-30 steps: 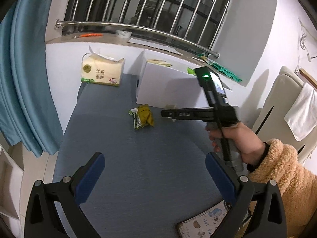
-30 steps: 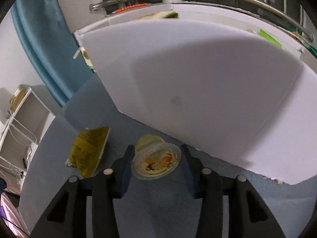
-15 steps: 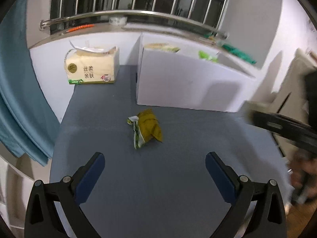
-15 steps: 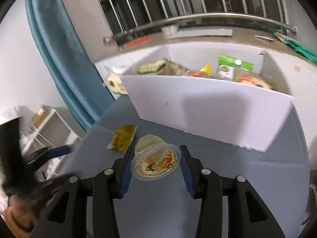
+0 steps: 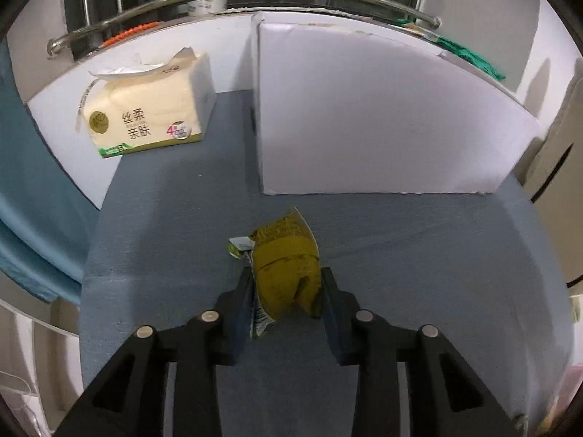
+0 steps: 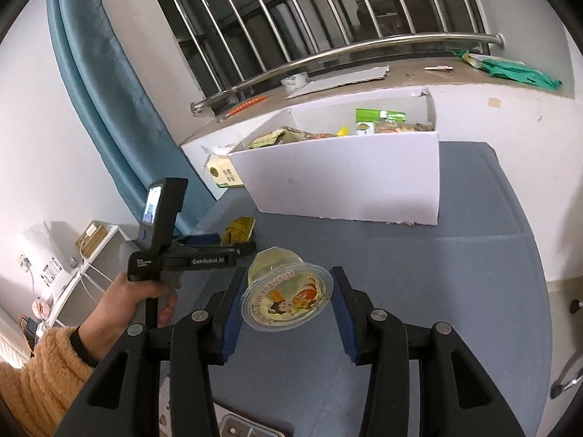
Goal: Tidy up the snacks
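On the blue tabletop [image 5: 419, 262], just near of the white box [image 5: 364, 116], my left tongs [image 5: 286, 293] are closing around the yellow snack packet [image 5: 288, 269]; both pads already flank it and seem to touch its crumpled sides, because it lies loose and needs gathering into the box with the rest. My left hand [image 6: 142, 291] points its tool steeply down at the packet, sleeve trailing to the near left in the right wrist view. My right tongs [image 6: 288, 296] pinch a jelly cup [image 6: 288, 298] by its sides, lid facing the camera, lifted clear of the tabletop and tilted, aimed gently downward toward the box, where other snacks [image 6: 291, 136] already sit. I judge the cup goes over that front wall next. A tissue pack [image 5: 145, 116] rests far left, out of the way.
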Tool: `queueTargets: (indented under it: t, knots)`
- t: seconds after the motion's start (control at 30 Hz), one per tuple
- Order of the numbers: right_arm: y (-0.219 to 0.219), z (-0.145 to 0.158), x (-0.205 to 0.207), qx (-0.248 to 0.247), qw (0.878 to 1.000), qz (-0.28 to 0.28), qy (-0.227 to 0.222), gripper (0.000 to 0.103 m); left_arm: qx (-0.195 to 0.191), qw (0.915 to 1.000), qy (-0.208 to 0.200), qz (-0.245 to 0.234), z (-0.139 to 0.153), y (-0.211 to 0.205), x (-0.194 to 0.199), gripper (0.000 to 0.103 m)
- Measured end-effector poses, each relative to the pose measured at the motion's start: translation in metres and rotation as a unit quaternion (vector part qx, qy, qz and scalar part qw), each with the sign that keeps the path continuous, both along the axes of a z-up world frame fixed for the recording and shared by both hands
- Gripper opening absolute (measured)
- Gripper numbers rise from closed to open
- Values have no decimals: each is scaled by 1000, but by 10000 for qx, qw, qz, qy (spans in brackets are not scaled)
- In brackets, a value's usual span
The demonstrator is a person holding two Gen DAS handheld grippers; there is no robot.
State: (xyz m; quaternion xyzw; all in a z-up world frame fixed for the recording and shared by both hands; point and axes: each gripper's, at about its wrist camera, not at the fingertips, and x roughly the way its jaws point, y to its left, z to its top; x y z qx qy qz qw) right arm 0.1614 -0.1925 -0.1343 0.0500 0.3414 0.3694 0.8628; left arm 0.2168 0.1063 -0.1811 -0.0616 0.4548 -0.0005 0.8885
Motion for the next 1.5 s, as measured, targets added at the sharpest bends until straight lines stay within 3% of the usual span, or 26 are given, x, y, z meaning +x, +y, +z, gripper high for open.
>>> queueTargets:
  t: [0.13, 0.37, 0.6, 0.77, 0.9, 0.97, 1.0, 1.03, 1.07, 1.1, 1.3, 1.5]
  knots:
    - [-4, -2, 3, 55, 10000, -51, 22, 48, -171, 9992, -295, -205, 21, -6, -17, 37]
    - [-9, 8, 15, 226, 9995, -213, -36, 48, -309, 9891, -1238, -732, 99, -31, -33, 37]
    - [-6, 50, 69, 345, 9978, -518, -229, 48, -316, 9827, -1537, -983, 157, -49, 26, 38]
    - [9, 79, 131, 39, 9955, -803, -501, 48, -147, 9856, -1370, -978, 165, -55, 81, 37]
    - [17, 84, 178, -40, 9950, -934, -341, 48, -91, 9876, -1261, -934, 159, -60, 112, 39]
    - [21, 87, 203, -53, 9945, -1017, -256, 49, -172, 9877, -1225, -954, 156, -61, 119, 49]
    - [23, 87, 211, -74, 9943, -1041, -226, 50, -168, 9891, -1113, -953, 154, -61, 128, 73]
    - [25, 88, 220, -74, 9942, -1057, -187, 58, -89, 9901, -1055, -924, 152, -62, 129, 89]
    - [28, 88, 230, -82, 9945, -1036, -135, 91, 49, 9907, -1069, -839, 151, -62, 129, 103]
    - [30, 87, 235, -137, 9946, -1028, -72, 103, 181, 9902, -1146, -781, 152, -61, 126, 103]
    - [25, 86, 225, -238, 9924, -1186, -228, 103, 170, 9851, -1515, -798, 156, -51, 99, 103]
    - [21, 96, 184, -379, 9868, -1374, -772, 103, 322, 9780, -1974, -590, 172, -52, 63, 103]
